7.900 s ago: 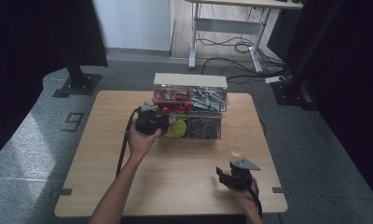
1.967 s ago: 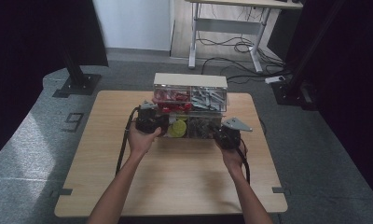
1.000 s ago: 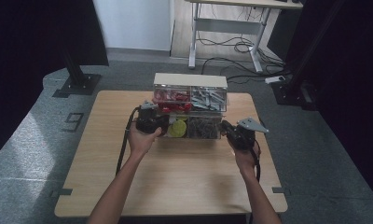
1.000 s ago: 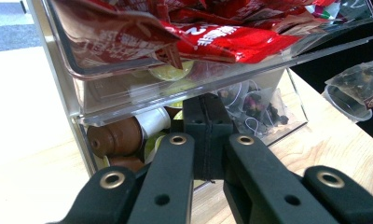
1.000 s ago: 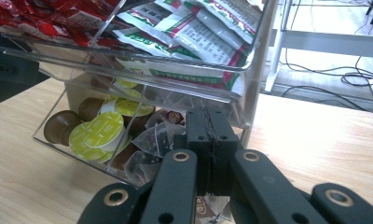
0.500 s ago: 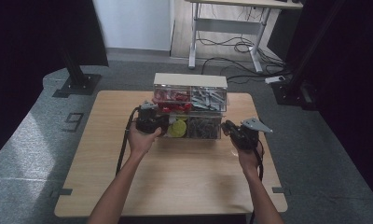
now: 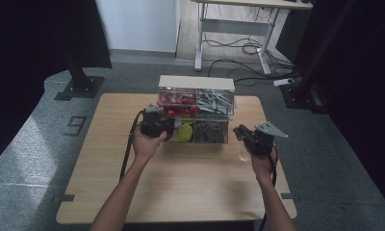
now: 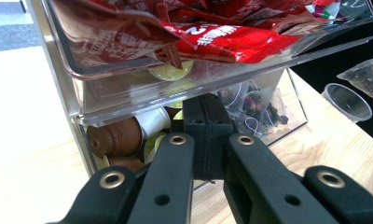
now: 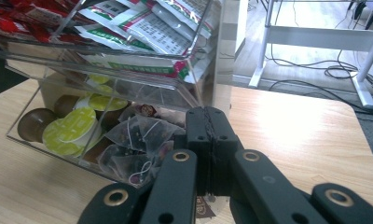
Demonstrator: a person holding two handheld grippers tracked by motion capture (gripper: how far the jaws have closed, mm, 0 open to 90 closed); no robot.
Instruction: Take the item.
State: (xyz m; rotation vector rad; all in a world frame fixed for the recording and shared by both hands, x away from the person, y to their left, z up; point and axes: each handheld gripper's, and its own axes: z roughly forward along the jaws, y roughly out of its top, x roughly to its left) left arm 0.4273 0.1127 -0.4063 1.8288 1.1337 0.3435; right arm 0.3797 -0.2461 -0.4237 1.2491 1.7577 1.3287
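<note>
A clear two-tier organizer stands at the middle back of the table. Red packets and white-green sachets fill its upper trays. Coffee capsules and mesh tea bags lie below. My left gripper is shut, and its tips rest against the lower left compartment. My right gripper hovers just right of the organizer, shut on a tea bag that hangs above a clear plastic cup. In the right gripper view my right gripper has its jaws pressed together.
The cup stands on the wooden table near the right gripper. Black curtains and stand feet surround the table. A desk frame with cables stands on the floor behind it.
The right gripper went from the table's front right to the organizer's lower right compartment, then drew back to the right, beside the organizer. The left gripper has stayed at the organizer.
</note>
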